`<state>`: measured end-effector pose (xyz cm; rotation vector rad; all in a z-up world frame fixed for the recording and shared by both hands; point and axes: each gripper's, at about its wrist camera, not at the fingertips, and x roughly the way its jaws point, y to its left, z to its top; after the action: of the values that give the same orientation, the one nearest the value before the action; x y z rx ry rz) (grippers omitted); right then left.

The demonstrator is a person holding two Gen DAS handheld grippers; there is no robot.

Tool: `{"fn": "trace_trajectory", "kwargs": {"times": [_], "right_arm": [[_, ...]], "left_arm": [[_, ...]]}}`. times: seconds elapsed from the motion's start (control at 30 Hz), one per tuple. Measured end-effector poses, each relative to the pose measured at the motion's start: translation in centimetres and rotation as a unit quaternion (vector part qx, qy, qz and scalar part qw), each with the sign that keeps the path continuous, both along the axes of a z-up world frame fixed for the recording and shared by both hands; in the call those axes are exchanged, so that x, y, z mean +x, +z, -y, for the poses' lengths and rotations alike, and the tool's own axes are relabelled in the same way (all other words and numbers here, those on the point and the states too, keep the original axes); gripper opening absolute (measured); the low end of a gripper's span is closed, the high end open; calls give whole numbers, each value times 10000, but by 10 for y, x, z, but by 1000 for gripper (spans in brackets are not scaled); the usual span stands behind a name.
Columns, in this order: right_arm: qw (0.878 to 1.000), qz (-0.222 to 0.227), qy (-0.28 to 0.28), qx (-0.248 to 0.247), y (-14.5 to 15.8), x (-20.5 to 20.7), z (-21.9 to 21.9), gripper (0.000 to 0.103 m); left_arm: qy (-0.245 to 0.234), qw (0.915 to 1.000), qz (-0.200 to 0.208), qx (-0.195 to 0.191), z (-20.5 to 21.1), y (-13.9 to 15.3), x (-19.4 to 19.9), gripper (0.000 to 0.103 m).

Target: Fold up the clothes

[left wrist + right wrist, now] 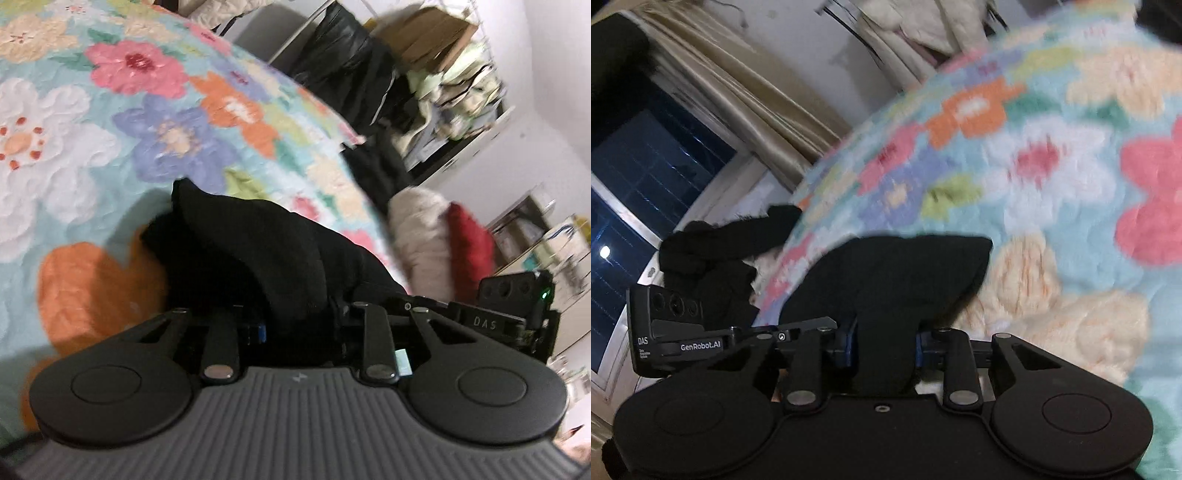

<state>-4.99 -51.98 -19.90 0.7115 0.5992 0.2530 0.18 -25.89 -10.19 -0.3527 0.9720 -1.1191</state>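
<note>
— While both views are blurred, what is seen in the left tool (295, 314)?

— A fold of black cloth (258, 251) is seen bunched between its 2 fingers, and the tool is clamped on it. The cloth is raised in a hump over the flowered quilt (110, 110), which is spread on the bed beneath.

— And in the right tool (884, 343)?

— Black cloth (897, 277) is gripped there as well; the blue pads (849, 347) are pressed against it from both sides, and a strip of it is drawn back toward the camera. Whether both tools are closed on 1 garment or 2 cannot be told.

— Where is the cloth placed on the bed?

— It is held just above the quilt, near the edge in both views. In the right view a second dark heap (713, 258) is seen off the quilt's edge, beside the window (635, 192), with a beige curtain (738, 92) hung above it.

— What else is shown on the left side?

— Past the bed's edge, a black bag (343, 62) and a cardboard box (432, 37) are seen against a rack of clutter. Lower down, a pale furry cushion (421, 236) is set touching a red cushion (472, 243).
</note>
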Motion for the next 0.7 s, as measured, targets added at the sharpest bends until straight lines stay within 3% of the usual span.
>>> {"fn": "trace_trajectory", "kwargs": {"times": [0.07, 0.27, 0.37, 0.7], "right_arm": [[9998, 201, -45, -61, 16, -11, 1, 32], [9986, -343, -395, -43, -8, -11, 14, 32], [9971, -538, -532, 39, -17, -11, 19, 33], [9960, -278, -602, -606, 6, -19, 24, 33]], "left_arm": [[-41, 9998, 17, 176, 9, -5, -2, 27], [49, 9981, -195, 575, 37, -30, -6, 28], [95, 9983, -225, 536, 42, -28, -7, 28], [13, 9978, 260, 604, 56, -13, -21, 27]]}}
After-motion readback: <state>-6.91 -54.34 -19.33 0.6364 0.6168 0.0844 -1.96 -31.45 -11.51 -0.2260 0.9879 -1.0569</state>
